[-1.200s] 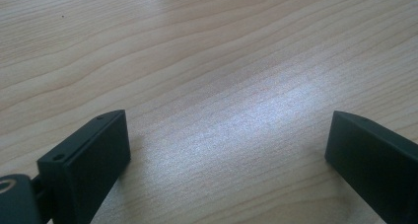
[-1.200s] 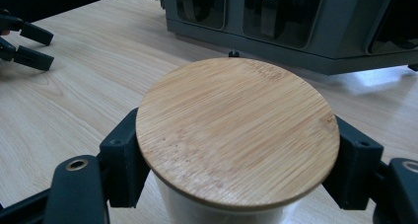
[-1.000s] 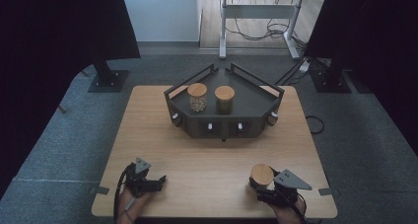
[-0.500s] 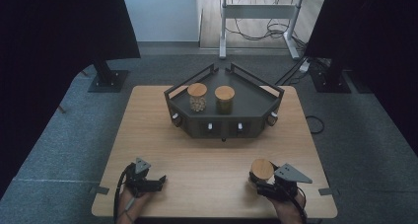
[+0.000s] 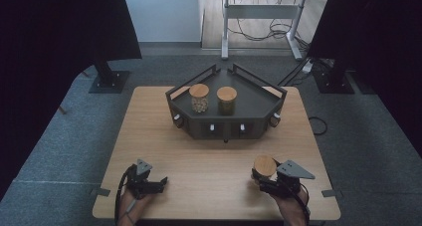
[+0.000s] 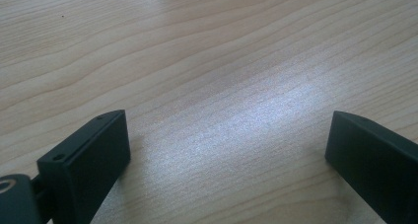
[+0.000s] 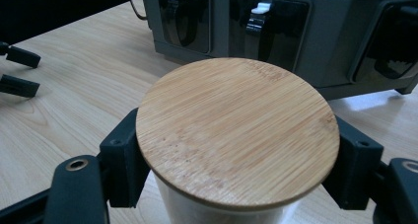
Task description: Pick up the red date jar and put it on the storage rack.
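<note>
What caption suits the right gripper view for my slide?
Right gripper clasping a bamboo-lidded jar before the dark grey tray.

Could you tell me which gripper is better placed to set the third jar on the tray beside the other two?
Right, probably. The right gripper already has its jaws around the jar, facing the tray. The left gripper is open over bare table.

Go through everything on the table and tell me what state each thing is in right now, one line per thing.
Left gripper: open, holding nothing, low over the bare table.
Right gripper: shut on the near jar, jaws on either side below its lid.
Near jar: upright, bamboo lid on.
Two jars on the tray: upright, lidded.
Tray: at the table's far side.
</note>
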`<state>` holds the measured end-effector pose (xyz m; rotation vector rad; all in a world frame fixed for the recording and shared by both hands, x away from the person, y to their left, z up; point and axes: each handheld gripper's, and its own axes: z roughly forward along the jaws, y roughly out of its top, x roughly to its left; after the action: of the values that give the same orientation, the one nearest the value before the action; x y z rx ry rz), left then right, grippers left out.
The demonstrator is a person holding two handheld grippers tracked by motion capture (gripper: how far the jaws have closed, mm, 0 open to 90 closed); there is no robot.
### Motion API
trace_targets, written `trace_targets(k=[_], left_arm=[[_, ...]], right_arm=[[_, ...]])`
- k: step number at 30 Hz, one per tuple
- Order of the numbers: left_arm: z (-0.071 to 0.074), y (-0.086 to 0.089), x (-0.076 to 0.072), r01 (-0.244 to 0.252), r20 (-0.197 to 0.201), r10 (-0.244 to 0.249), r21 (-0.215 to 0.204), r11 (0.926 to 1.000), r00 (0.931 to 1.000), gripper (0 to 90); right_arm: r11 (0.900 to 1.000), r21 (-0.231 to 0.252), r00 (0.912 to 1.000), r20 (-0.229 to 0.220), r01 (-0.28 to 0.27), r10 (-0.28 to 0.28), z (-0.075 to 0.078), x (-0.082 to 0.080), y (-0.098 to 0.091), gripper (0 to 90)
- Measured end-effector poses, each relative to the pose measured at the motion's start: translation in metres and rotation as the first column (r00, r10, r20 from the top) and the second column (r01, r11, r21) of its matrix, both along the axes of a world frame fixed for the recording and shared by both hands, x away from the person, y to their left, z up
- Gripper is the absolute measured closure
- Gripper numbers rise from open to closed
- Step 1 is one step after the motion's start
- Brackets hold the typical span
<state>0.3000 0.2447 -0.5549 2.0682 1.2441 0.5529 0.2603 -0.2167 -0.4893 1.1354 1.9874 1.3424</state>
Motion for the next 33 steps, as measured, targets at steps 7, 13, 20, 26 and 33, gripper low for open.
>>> trace_targets(k=[7,13,20,26,33], left_arm=[[0.000,0.000,0.000,0.000,0.000,0.000,0.000,1.0000,1.0000,3.0],[0.000,0.000,0.000,0.000,0.000,0.000,0.000,1.0000,1.0000,2.9],[0.000,0.000,0.000,0.000,0.000,0.000,0.000,1.0000,1.0000,2.9],[0.000,0.000,0.000,0.000,0.000,0.000,0.000,1.0000,1.0000,2.9],[0.000,0.000,0.000,0.000,0.000,0.000,0.000,1.0000,1.0000,2.9]], right_arm=[[1.0000,-0.008,1.0000,0.008,-0.002,0.002,0.006,0.005,0.002,24.9],[1.0000,-0.009,1.0000,0.009,0.003,-0.003,0.008,0.011,0.002,24.9],[0.9999,-0.008,1.0000,0.007,0.007,-0.007,0.010,0.018,0.003,24.9],[1.0000,-0.001,0.9999,0.003,0.010,-0.010,0.012,0.022,0.002,24.9],[0.9999,-0.003,0.9999,0.003,0.015,-0.015,0.015,0.027,0.002,24.9]])
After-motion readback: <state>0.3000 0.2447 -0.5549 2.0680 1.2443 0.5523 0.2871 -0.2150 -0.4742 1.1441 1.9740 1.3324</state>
